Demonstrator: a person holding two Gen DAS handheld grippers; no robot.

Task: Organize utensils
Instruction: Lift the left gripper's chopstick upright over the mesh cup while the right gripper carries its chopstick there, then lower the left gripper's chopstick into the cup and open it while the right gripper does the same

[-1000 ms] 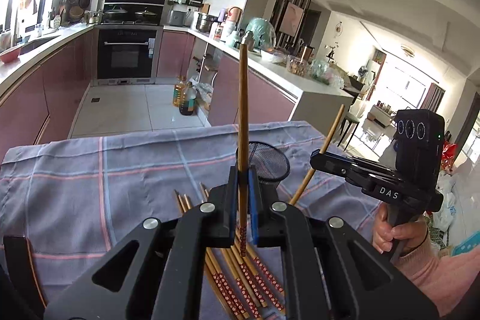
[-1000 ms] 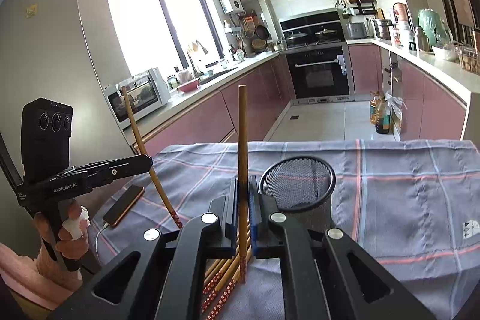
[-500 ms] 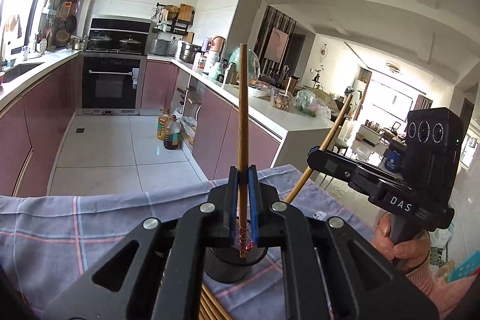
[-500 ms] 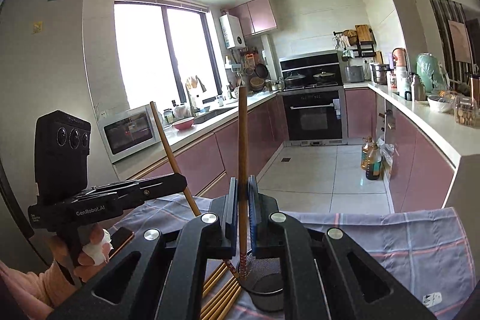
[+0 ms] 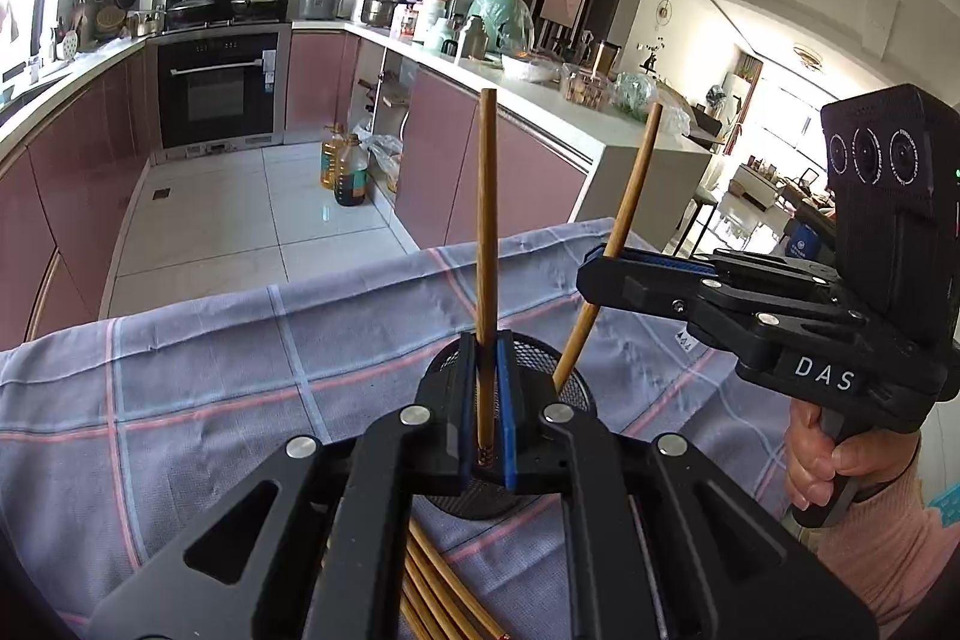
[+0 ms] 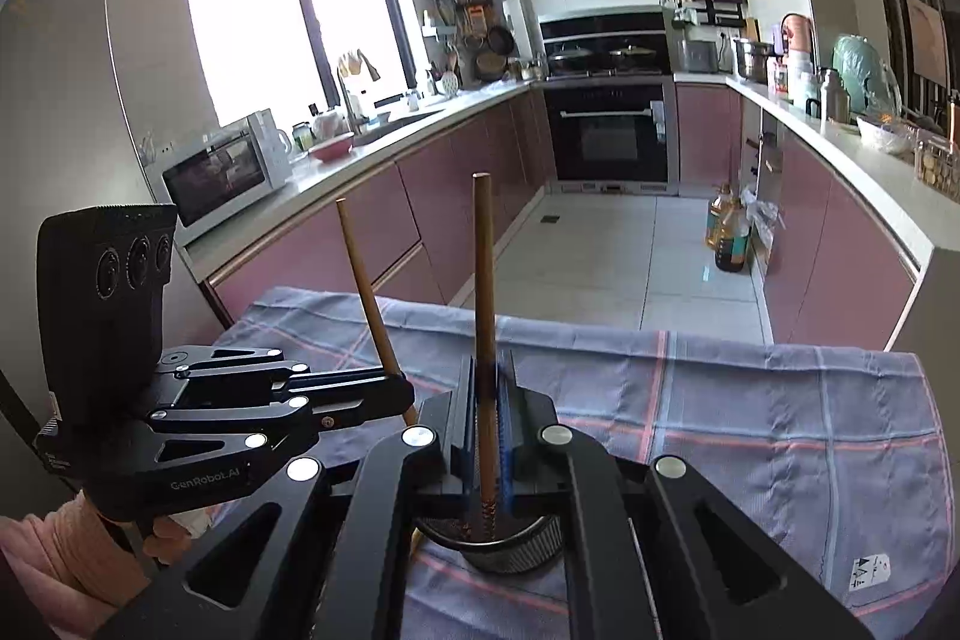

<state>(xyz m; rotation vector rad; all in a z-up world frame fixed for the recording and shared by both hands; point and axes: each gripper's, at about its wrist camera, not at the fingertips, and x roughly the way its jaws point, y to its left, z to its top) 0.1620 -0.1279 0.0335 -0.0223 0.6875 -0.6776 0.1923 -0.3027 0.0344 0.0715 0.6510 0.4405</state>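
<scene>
My left gripper [image 5: 487, 403] is shut on a wooden chopstick [image 5: 485, 244] held upright over the black mesh cup [image 5: 570, 388]. My right gripper [image 6: 489, 418] is shut on a second wooden chopstick [image 6: 483, 292], also upright above the mesh cup [image 6: 510, 550]. In the left wrist view the right gripper [image 5: 606, 271] holds its chopstick [image 5: 624, 214] with the lower end at the cup's rim. In the right wrist view the left gripper [image 6: 396, 394] holds its chopstick [image 6: 366, 286] beside mine. Several more chopsticks [image 5: 438, 598] lie on the cloth in front of the cup.
A blue plaid cloth [image 6: 780, 424] covers the table, with a white label [image 6: 870, 571] at its right corner. Beyond the table's far edge are pink kitchen cabinets [image 6: 360, 244], an oven [image 5: 216, 94] and oil bottles [image 5: 348, 169] on the floor.
Both grippers have come down and closer together over the mesh cup, each still holding its chopstick. The chopstick tips now sit at the cup's mouth.
</scene>
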